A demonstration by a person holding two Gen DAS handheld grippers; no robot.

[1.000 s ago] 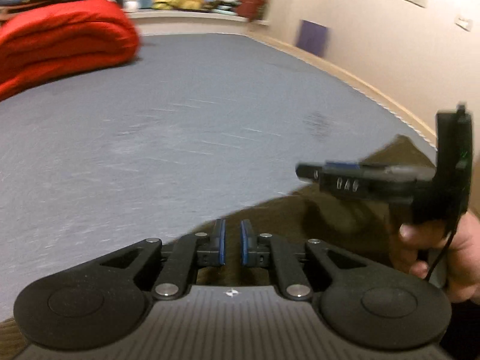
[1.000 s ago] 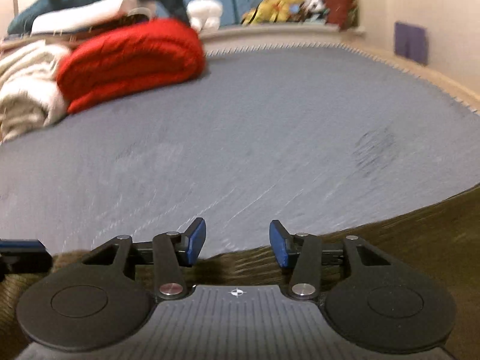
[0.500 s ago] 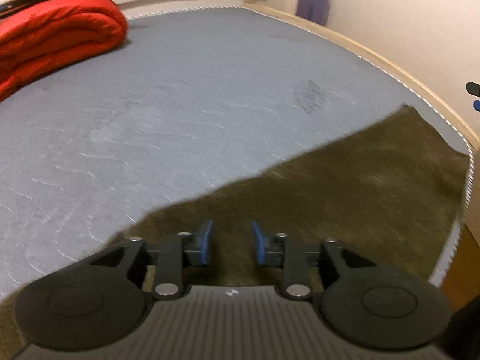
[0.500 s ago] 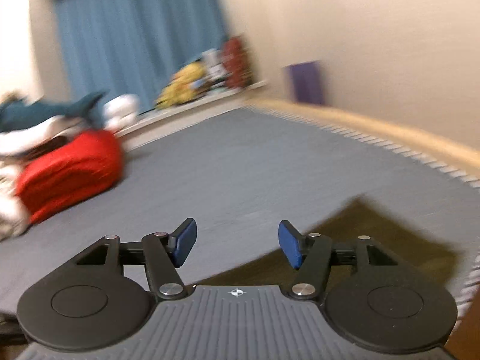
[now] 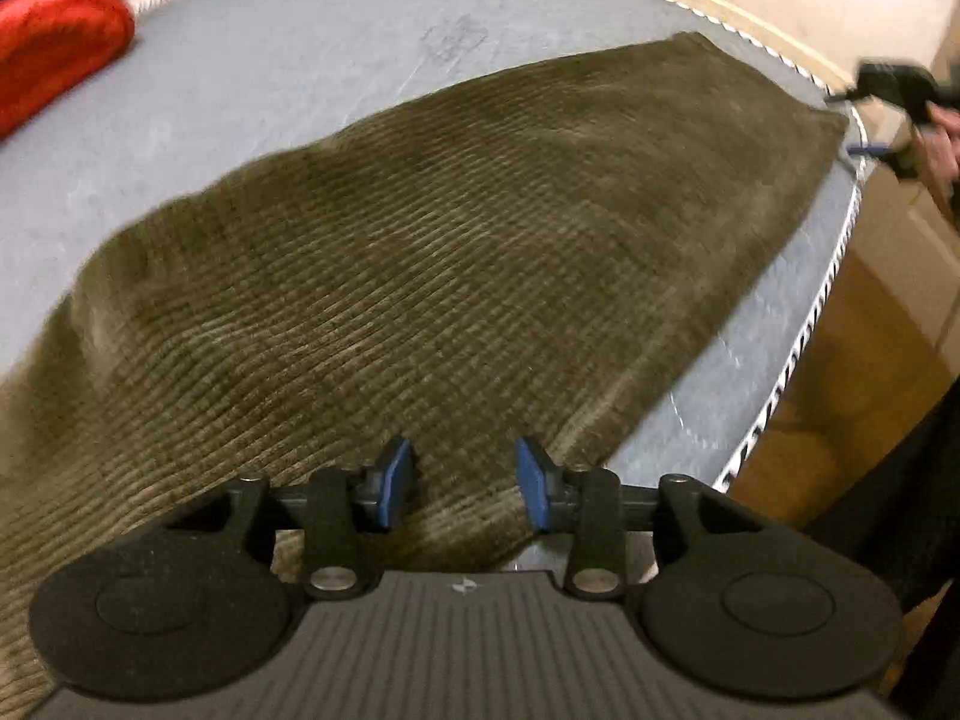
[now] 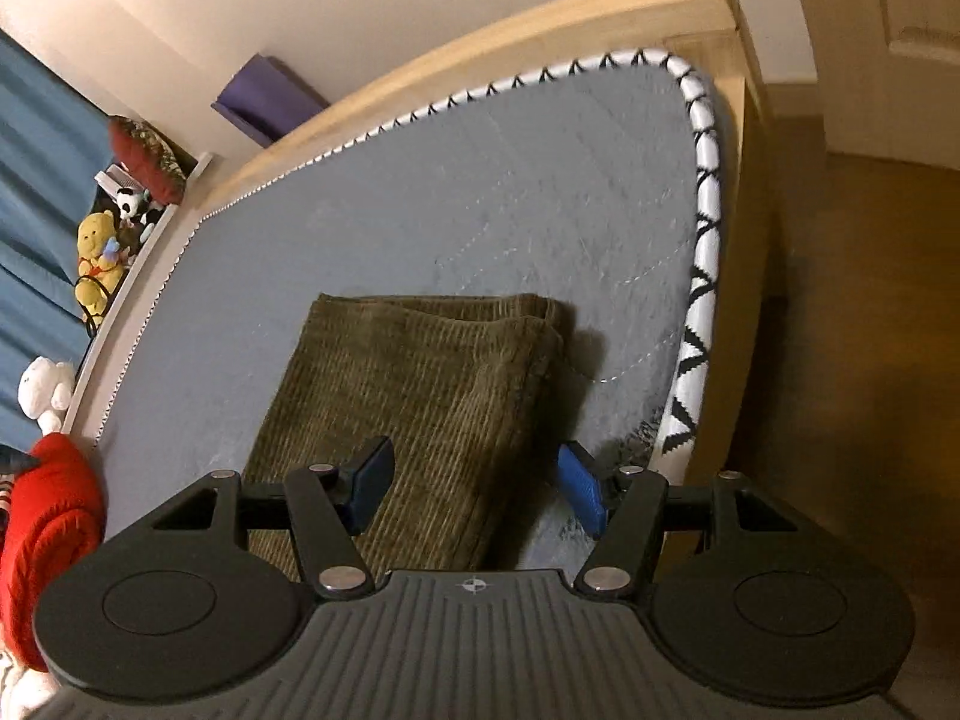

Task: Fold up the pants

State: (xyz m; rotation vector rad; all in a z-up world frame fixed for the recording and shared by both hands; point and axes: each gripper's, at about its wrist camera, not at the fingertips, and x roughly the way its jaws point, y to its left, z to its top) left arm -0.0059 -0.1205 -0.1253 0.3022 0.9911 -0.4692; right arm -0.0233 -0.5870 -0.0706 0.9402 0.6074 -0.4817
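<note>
Grey-covered bed point(image 6: 420, 222) in pale wooden frame, white zigzag-stitched trim along mattress edge. Olive corduroy pants point(image 5: 432, 264) lie flat on cover near bed corner, folded lengthwise, hem end point(image 6: 438, 312) toward trim. Rolled red blanket point(image 5: 54, 42) rests on same cover, well apart from pants, at far side. Faint chalky scuffs mark grey fabric.

My pants point(image 5: 420, 252) are ribbed olive corduroy, matt. The bed point(image 6: 420, 210) cover is smooth grey cloth. Its frame point(image 6: 540, 42) looks like pale wood.
</note>
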